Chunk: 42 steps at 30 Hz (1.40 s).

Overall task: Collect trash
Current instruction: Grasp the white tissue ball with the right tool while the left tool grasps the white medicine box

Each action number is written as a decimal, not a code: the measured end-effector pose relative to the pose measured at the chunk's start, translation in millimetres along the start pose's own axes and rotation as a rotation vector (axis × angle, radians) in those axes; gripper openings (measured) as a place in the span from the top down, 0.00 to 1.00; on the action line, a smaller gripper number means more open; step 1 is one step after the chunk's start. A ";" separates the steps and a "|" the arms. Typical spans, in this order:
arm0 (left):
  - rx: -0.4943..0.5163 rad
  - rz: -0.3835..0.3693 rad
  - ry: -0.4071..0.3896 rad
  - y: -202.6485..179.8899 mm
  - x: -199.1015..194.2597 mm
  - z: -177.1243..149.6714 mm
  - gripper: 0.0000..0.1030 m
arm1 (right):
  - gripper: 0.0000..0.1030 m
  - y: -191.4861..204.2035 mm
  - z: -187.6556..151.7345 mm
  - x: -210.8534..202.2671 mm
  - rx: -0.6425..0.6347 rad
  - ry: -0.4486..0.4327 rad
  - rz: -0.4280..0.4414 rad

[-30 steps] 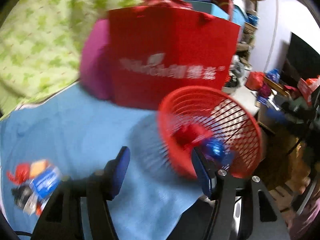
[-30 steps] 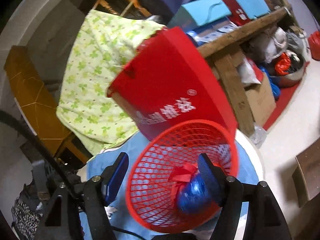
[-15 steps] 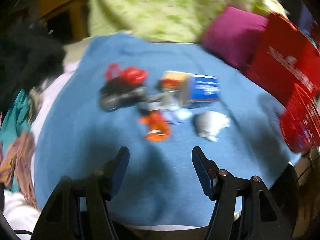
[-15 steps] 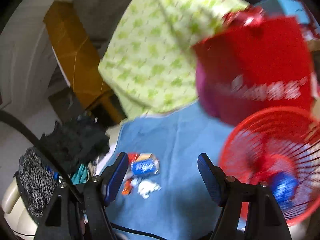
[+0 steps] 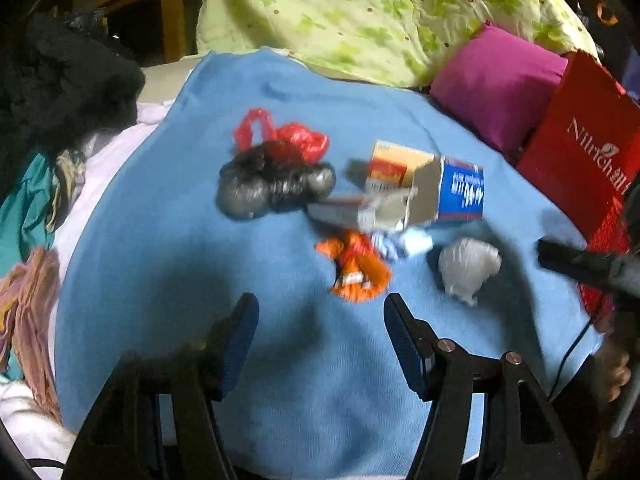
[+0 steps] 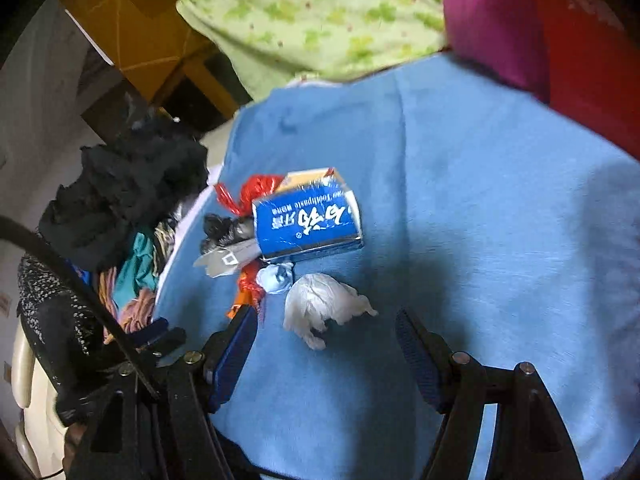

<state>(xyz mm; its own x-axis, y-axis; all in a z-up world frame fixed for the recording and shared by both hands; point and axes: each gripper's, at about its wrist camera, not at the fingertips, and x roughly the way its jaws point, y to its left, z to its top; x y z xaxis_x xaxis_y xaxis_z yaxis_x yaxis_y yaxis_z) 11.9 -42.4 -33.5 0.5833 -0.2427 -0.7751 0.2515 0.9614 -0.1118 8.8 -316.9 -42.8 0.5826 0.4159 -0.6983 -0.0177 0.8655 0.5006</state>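
Note:
A pile of trash lies on a blue cloth (image 5: 168, 240): a blue toothpaste box (image 5: 448, 196) (image 6: 308, 220), a black bag (image 5: 272, 188), a red bag (image 5: 296, 140), an orange wrapper (image 5: 356, 268) and a crumpled white tissue (image 5: 466, 266) (image 6: 320, 306). My left gripper (image 5: 320, 340) is open and empty, just short of the orange wrapper. My right gripper (image 6: 326, 356) is open and empty, with the white tissue just ahead between its fingers. The right gripper's finger (image 5: 576, 258) shows at the right edge of the left wrist view.
A red paper bag (image 5: 584, 160) and a magenta cushion (image 5: 500, 80) stand at the right back. A green floral quilt (image 5: 360, 8) lies behind. Dark and coloured clothes (image 5: 52, 92) are heaped off the cloth's left edge. The red basket's edge (image 5: 600, 304) is at the far right.
Both grippers have swung left from the red basket to the trash pile. The pile now sits closer in both views, and the basket has left the right wrist view.

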 end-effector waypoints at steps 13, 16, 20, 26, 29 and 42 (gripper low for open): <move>-0.097 -0.117 0.115 -4.3 57.5 87.1 0.31 | 0.61 16.4 -2.6 68.3 -0.181 0.088 -0.077; -0.116 -0.102 0.203 -6.5 83.6 85.0 0.31 | 0.62 10.1 -7.1 53.5 -0.167 0.057 -0.082; -0.127 -0.078 0.262 -7.6 101.4 69.3 0.31 | 0.62 2.0 -16.7 28.4 -0.158 0.032 -0.069; -0.119 -0.085 0.278 -7.5 103.7 54.7 0.62 | 0.62 3.5 -34.1 -0.6 -0.162 -0.005 -0.063; -0.098 -0.085 0.249 -10.0 96.9 52.4 0.77 | 0.62 5.4 -41.2 -12.8 -0.148 -0.026 -0.052; -0.044 -0.078 0.059 -10.8 -1.6 37.9 0.84 | 0.62 18.5 -50.2 -66.5 -0.130 -0.132 -0.015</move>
<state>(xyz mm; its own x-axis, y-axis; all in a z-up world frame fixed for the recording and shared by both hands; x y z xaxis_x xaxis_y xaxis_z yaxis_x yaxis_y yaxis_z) 37.5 -57.3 -7.5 0.5168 -0.3098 -0.7981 0.2590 0.9451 -0.1992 -71.1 -314.5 -12.8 0.6848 0.3696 -0.6281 -0.1081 0.9038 0.4140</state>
